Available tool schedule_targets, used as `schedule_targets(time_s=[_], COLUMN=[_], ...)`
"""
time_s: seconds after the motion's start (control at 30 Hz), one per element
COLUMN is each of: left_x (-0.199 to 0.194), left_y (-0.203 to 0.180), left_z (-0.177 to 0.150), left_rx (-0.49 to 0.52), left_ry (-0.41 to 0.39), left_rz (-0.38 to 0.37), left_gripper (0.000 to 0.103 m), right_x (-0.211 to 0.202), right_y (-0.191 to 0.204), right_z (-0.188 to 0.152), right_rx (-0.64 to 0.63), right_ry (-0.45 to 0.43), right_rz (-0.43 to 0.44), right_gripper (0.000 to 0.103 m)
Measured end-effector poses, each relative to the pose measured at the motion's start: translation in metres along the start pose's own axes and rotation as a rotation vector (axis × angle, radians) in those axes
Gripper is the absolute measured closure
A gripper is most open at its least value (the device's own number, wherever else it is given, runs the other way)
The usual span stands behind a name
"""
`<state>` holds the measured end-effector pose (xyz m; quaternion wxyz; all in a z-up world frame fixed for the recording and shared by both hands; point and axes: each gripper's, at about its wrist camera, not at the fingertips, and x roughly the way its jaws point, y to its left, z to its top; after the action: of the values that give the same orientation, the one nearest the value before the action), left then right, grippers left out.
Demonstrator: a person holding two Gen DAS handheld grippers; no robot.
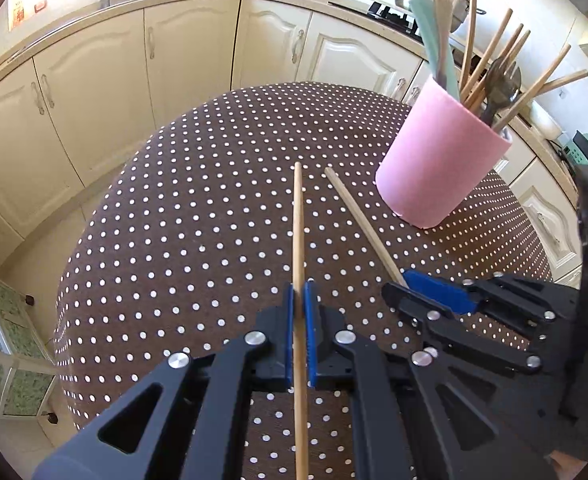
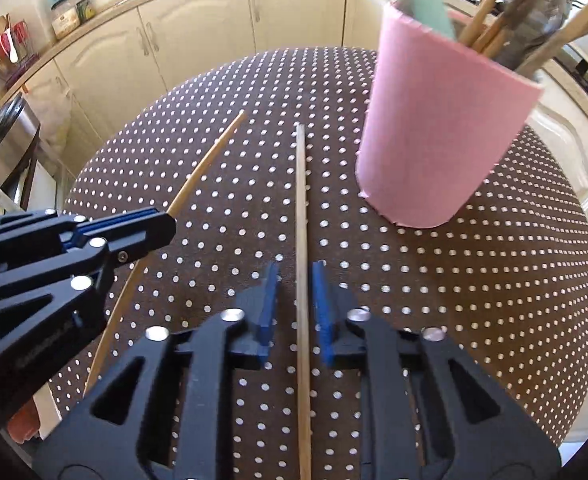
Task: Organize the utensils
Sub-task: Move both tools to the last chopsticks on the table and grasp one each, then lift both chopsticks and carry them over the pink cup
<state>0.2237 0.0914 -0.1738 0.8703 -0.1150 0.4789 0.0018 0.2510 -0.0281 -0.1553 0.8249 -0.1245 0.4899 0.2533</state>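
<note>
Two chopsticks: left gripper (image 1: 302, 300) clamps one (image 1: 298, 216); right gripper (image 2: 296, 304) brackets the other (image 2: 301, 208), pads apart; close squarely before lifting toward the pink holder (image 2: 442, 128) ahead-right.

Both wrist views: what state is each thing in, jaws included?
Left gripper: jaws shut on first chopstick.
Right gripper: jaws apart around second chopstick, pads not touching it.
Pink holder: upright on table, holding utensils.
</note>
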Motion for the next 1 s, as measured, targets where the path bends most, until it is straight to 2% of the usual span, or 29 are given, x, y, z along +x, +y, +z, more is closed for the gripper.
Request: schedule_targets(time_s=[0.03,0.07,0.2,0.33,0.47,0.67,0.77,1.0], left_x=[0.000,-0.001,-0.012,-0.033,-0.056,-0.092,-0.105,-0.119], left_y=[0.000,0.000,0.002,-0.001,-0.010,-0.022,-0.030,-0.057], left_z=[-0.001,-0.001,-0.001,0.000,-0.001,-0.004,-0.005,0.012], left_rx=[0.002,0.005,0.002,0.013,0.039,0.062,0.075,0.103], left_ry=[-0.001,-0.003,-0.061,-0.142,-0.230,-0.374,-0.444,-0.602], left_rz=[-0.001,-0.002,-0.016,-0.059,-0.100,-0.164,-0.210,-0.315], left_gripper=[0.098,0.098,0.098,0.098,0.098,0.098,0.098,0.098], right_x=[0.001,0.002,-0.003,-0.020,-0.051,-0.094,-0.115,-0.153], right_y=[0.001,0.003,0.001,-0.009,-0.016,-0.031,-0.052,-0.080], right_z=[0.000,0.001,-0.006,-0.018,-0.030,-0.050,-0.056,-0.053], right_rx=[-0.002,-0.002,0.007,0.032,0.045,0.070,0.092,0.158], right_ry=[0.000,-0.001,-0.034,-0.111,-0.240,-0.431,-0.530,-0.761], right_rz=[-0.004,0.000,0.018,0.057,0.124,0.180,0.205,0.222], right_gripper=[0.096,0.097,0.097,0.097,0.097,0.097,0.097,0.097])
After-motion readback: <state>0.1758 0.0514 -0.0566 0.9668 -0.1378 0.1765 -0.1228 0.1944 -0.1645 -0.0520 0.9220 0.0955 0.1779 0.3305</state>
